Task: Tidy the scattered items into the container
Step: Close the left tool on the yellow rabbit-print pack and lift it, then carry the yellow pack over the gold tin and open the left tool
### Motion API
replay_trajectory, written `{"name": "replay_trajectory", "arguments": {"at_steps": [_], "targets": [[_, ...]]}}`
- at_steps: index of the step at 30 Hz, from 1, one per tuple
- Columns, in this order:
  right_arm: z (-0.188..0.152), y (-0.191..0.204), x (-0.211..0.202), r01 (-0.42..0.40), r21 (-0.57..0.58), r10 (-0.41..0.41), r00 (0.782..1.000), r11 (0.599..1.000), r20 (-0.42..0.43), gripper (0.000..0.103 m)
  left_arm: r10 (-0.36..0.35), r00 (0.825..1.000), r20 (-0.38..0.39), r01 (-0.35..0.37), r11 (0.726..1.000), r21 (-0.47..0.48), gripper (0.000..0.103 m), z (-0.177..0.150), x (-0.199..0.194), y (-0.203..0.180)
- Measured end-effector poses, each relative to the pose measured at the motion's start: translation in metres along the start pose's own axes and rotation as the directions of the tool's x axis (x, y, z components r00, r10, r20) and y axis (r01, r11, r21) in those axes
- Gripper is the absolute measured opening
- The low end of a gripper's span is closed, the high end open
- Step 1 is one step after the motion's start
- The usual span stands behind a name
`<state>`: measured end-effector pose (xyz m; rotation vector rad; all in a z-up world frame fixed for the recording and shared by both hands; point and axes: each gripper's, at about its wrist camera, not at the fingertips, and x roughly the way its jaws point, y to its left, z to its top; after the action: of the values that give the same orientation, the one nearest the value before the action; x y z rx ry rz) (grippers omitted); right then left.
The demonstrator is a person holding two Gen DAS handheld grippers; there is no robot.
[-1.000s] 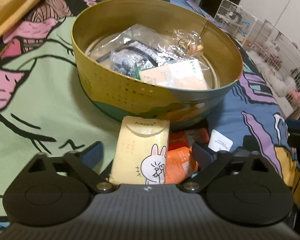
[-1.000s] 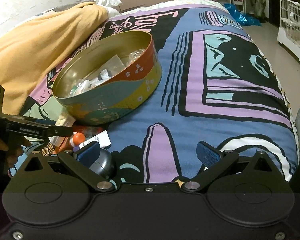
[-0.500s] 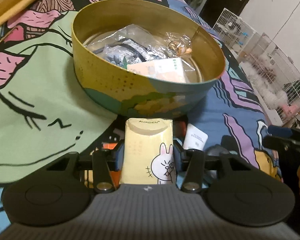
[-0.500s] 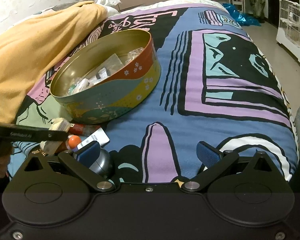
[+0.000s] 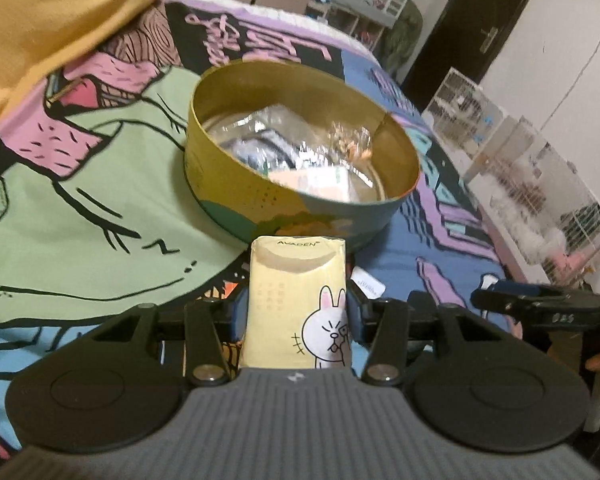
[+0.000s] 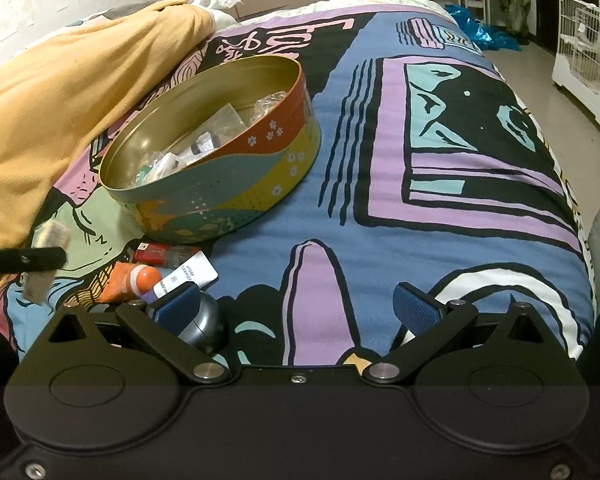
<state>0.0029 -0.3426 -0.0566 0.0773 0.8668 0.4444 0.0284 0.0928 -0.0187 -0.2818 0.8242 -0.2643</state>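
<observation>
Left wrist view: the left gripper [image 5: 296,312], jaws pinching a pale yellow tissue pack with a cartoon rabbit [image 5: 296,304], holds it lifted before the round gold-lined tin [image 5: 236,196] on the patterned bedspread [image 5: 80,216].

Right wrist view: the right gripper [image 6: 296,312], jaws spread and empty, hangs over the bedspread near an orange tube [image 6: 130,282] and white sachet [image 6: 194,274].

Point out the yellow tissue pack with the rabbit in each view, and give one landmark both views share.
Left wrist view: the tissue pack sits bottom centre, clamped upright in the left claw, just in front of the round tin.
Right wrist view: the tissue pack is a blurred pale shape at the far left edge, crossed by a black claw finger.
Shared landmark: the round tin.
</observation>
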Motion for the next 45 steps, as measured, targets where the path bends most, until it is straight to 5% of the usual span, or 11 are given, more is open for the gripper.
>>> {"name": "replay_trajectory", "arguments": {"at_steps": [26, 39, 45], "targets": [[0.001, 0.0, 0.0, -0.018, 0.002, 0.018, 1.0, 1.0, -0.018, 0.103, 0.054, 0.991, 0.126, -0.072, 0.987, 0.143, 0.051, 0.061, -0.063, -0.042], [0.004, -0.004, -0.001, -0.042, 0.029, 0.043, 0.999, 0.999, -0.013, 0.103, 0.063, 0.99, 0.129, -0.09, 0.972, 0.215, 0.051, 0.116, -0.029, -0.075], [0.004, -0.007, 0.002, -0.046, 0.045, 0.047, 0.999, 0.998, -0.02, 0.103, 0.127, 0.986, 0.107, -0.149, 0.962, 0.23, 0.051, 0.148, 0.016, -0.087]]}}
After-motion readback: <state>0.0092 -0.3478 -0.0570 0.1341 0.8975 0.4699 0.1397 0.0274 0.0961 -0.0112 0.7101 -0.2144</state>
